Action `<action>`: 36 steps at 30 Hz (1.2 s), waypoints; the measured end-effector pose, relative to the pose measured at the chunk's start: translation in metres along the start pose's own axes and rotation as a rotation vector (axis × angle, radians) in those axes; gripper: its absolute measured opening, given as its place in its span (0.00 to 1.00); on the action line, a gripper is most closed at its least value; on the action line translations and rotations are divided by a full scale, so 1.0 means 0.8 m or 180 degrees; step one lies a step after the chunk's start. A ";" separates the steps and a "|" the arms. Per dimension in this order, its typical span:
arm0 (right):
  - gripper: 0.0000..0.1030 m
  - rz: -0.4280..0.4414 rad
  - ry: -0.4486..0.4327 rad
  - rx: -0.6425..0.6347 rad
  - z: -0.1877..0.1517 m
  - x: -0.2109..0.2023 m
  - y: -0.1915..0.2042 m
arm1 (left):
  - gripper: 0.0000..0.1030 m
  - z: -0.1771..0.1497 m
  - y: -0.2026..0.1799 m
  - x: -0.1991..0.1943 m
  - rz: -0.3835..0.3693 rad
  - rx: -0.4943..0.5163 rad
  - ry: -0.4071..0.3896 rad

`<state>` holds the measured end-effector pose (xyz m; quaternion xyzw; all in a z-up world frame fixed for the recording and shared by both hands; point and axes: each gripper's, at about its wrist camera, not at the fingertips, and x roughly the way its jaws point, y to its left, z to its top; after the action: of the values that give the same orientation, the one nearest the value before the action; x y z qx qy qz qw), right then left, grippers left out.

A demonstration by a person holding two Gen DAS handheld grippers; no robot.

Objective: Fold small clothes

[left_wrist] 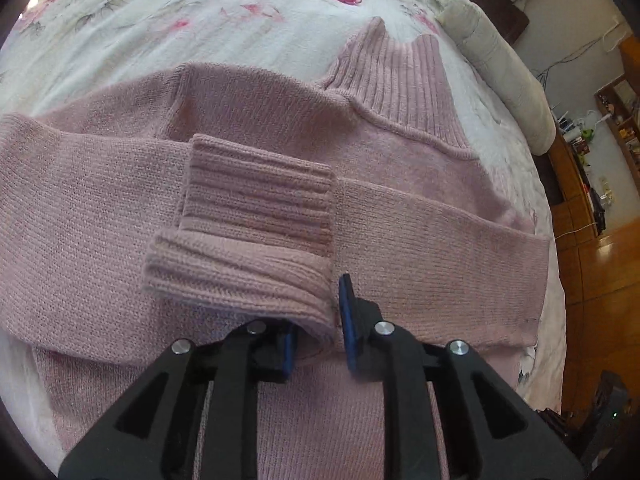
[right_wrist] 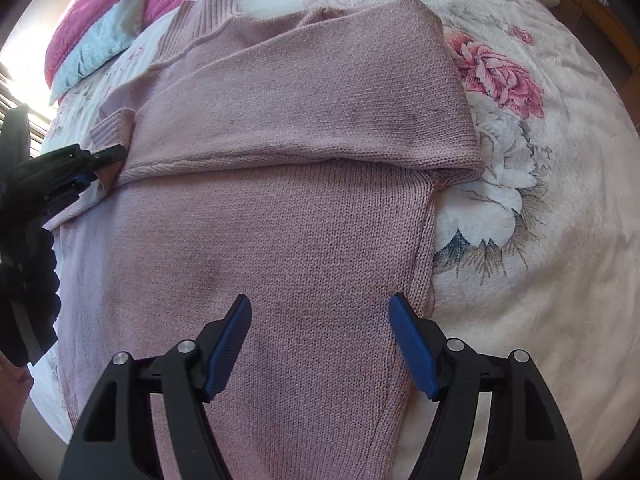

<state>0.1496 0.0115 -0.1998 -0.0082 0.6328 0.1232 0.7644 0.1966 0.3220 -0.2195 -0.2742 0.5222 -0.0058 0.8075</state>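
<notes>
Here, unlabelled pink sweater [right_wrist: 304, 240] under spread right gripper [right_wrist: 320, 308]

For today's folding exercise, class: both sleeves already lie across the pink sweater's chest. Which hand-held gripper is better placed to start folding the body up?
Probably the right hand-held gripper: its jaws are open over the sweater body near the side edge. The left hand-held gripper is shut on the ribbed cuff.

Matt ribbed-knit wool sweater [left_wrist: 280, 152]

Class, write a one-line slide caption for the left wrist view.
Left gripper closed on a ribbed cuff of a pink sweater spread across a floral bedspread.
</notes>
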 end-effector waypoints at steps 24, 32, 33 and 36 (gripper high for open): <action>0.24 0.1064 0.0521 -0.0281 0.179 0.110 0.248 | 0.53 -0.012 0.198 -0.201 0.0494 -0.0499 -0.0554; 0.13 0.0793 0.0010 -0.0382 0.171 0.026 0.188 | 0.54 0.000 0.162 -0.163 0.0524 -0.0298 -0.0490; 0.13 0.0673 0.0001 -0.0349 0.169 0.022 0.172 | 0.54 0.001 0.156 -0.153 0.0543 -0.0270 -0.0451; 0.14 0.0246 0.0026 -0.0286 0.163 0.030 0.128 | 0.54 0.003 0.138 -0.120 0.0553 -0.0181 -0.0297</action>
<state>0.2597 0.1369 -0.1826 -0.0185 0.6296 0.1809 0.7553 0.1240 0.4452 -0.1875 -0.2507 0.5058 0.0918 0.8203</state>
